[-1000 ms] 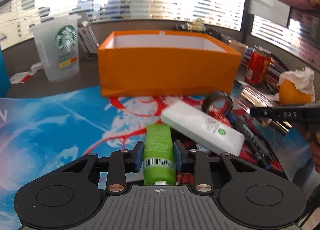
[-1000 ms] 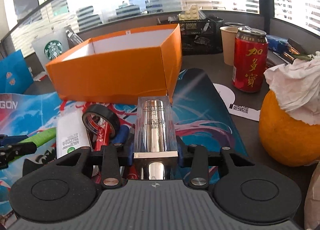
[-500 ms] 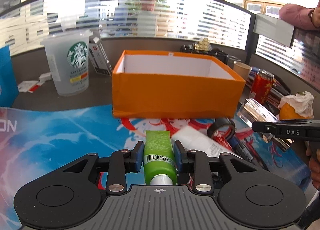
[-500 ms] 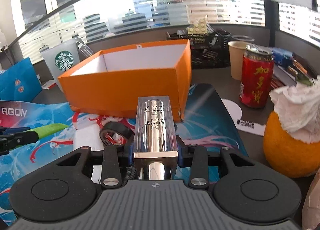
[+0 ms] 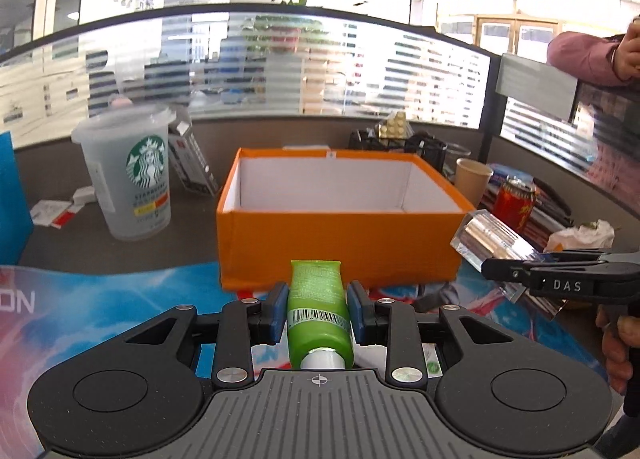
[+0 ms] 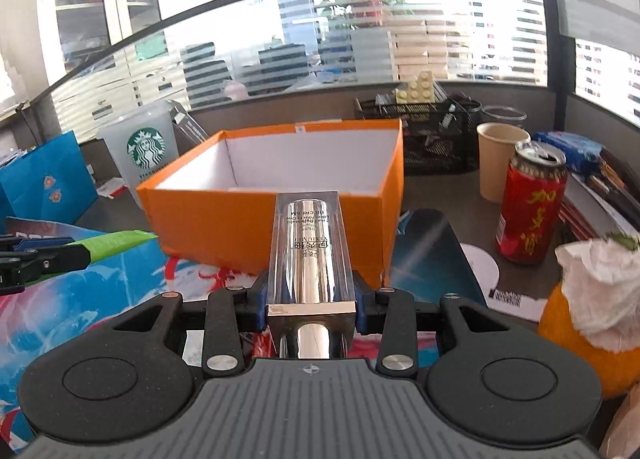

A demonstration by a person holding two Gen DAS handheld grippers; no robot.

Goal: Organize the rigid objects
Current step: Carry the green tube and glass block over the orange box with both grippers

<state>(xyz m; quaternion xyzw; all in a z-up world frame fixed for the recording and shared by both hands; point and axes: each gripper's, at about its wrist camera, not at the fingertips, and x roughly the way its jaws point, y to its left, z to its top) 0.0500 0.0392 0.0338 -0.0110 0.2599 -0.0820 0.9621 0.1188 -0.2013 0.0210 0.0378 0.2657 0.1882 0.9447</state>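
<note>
The left gripper (image 5: pixel 318 313) is pinching one green tube (image 5: pixel 318 309) between its blue pads, cap end pointing back toward the handle, crimped end aiming at the near wall of the orange box (image 5: pixel 340 247); the right gripper (image 6: pixel 310 297) is squeezing one clear-cased silver cosmetic bottle (image 6: pixel 310 251) lengthwise, its far end reaching toward the same box; both tongs are pressed tight on their loads, neither spread. I am judging that each item is being held along the fingers so it can be slid nose-first over the box's rim and let go inside; both are hanging above the printed mat on the near side of the box, not yet over its opening, and what shows of the white interior is looking bare. Counting around the box: one Starbucks cup (image 5: pixel 128 175) is standing to its left; one paper cup (image 6: pixel 502 161) and one red can (image 6: pixel 530 205) are standing to its right; one orange wrapped in tissue (image 6: pixel 588 299) is sitting nearer than the can; one black mesh basket (image 6: pixel 438 135) is sitting behind the box's right corner.
</note>
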